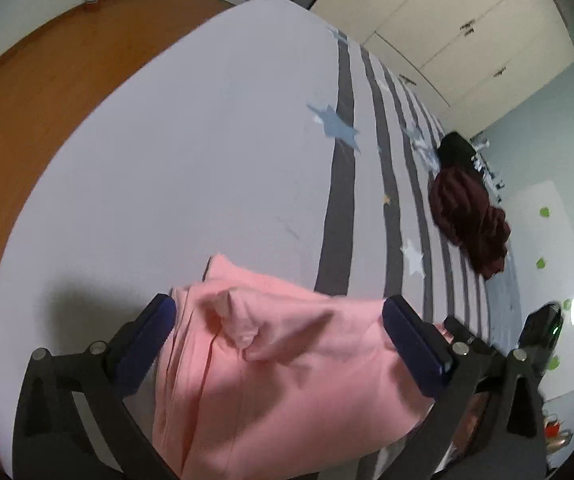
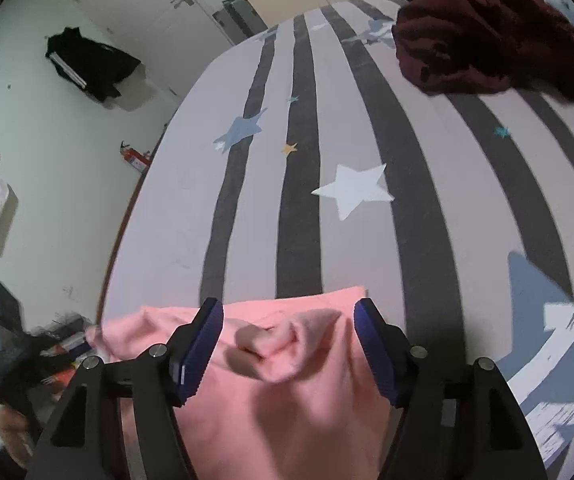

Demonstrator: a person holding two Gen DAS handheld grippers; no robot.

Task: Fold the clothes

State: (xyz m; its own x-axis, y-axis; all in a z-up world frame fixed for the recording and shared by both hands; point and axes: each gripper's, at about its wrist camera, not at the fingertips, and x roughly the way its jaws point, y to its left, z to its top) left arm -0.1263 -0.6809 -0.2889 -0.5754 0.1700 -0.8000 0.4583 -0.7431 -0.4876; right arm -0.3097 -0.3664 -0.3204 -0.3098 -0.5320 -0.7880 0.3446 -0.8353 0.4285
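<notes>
The pink garment (image 1: 287,368) was seen bunched at the near edge of the striped bed (image 1: 191,168), between the spread fingers of the left tool (image 1: 279,344) and right tool (image 2: 287,344); neither was clenched. Both grips were judged best taken at matching hem points before any fold.

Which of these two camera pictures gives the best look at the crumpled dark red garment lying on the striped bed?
The right wrist view: the crumpled dark red garment looms large there. The left wrist view shows it small and squeezed near the edge.
</notes>
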